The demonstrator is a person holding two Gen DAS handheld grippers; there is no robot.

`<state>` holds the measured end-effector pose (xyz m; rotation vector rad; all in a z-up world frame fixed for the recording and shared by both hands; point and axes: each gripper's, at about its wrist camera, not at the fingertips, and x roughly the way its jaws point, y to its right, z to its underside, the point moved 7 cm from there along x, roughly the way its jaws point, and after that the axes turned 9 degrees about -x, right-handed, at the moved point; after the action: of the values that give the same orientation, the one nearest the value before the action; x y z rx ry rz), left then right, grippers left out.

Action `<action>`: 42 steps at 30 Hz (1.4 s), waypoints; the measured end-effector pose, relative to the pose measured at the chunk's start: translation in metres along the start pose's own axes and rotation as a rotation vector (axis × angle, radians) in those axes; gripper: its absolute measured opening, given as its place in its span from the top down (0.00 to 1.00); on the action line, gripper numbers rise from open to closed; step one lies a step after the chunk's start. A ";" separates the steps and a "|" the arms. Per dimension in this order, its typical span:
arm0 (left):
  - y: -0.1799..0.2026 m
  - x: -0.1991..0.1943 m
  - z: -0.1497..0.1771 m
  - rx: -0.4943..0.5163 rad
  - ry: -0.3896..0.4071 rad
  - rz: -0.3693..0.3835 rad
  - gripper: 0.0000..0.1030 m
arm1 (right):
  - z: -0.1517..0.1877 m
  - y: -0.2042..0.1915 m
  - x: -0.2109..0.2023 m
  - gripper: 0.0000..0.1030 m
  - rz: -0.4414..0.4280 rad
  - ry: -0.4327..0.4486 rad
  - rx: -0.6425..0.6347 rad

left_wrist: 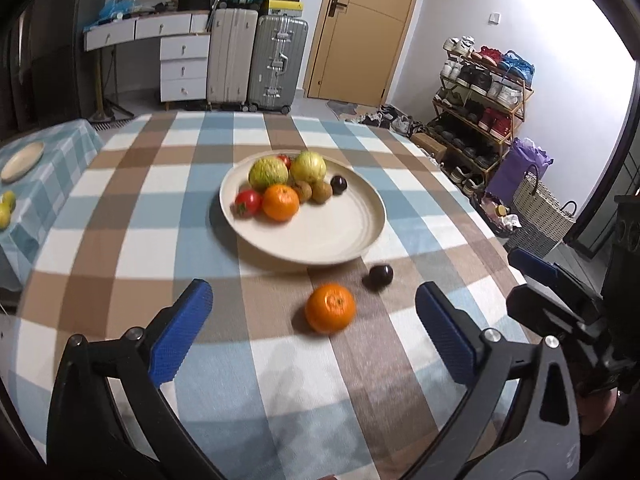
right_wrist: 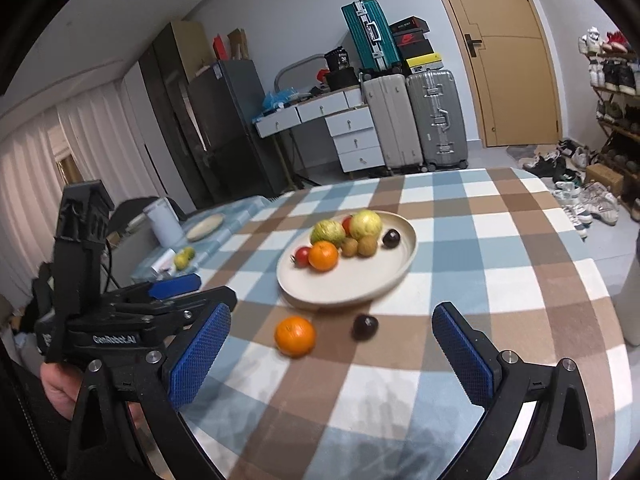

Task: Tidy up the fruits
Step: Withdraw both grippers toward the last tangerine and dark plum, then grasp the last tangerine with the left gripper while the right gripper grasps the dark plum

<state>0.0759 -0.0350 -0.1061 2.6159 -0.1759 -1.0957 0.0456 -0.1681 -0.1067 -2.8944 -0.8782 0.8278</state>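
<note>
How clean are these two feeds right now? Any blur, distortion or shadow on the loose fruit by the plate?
Left wrist view: the loose orange and dark plum are smeared by motion blur, and the plate rim is soft. A shadow band crosses the tablecloth under the plate. Right wrist view: the same blur on both fruits, and the fisheye bends the door and the table edge; black vignette in the corners.

Readable only in the right wrist view: "GenRobot.AI" in white letters on the black body of the left gripper. White swoosh logo on a red shoe box; print on other boxes too small to read.
</note>
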 end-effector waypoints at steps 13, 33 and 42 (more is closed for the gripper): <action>-0.012 0.035 0.040 -0.002 -0.067 -0.026 0.01 | 0.049 0.007 0.008 0.00 0.054 -0.049 -0.001; -0.004 0.101 0.022 -0.007 -0.210 0.107 0.25 | 0.054 0.019 0.032 0.00 -0.014 -0.136 0.082; 0.002 0.107 0.019 0.031 -0.245 0.164 0.63 | 0.041 0.031 0.036 0.00 -0.049 -0.107 0.149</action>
<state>0.1370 -0.0655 -0.1905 2.4352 -0.4549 -1.3589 0.0672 -0.1813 -0.1644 -2.7126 -0.8511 1.0056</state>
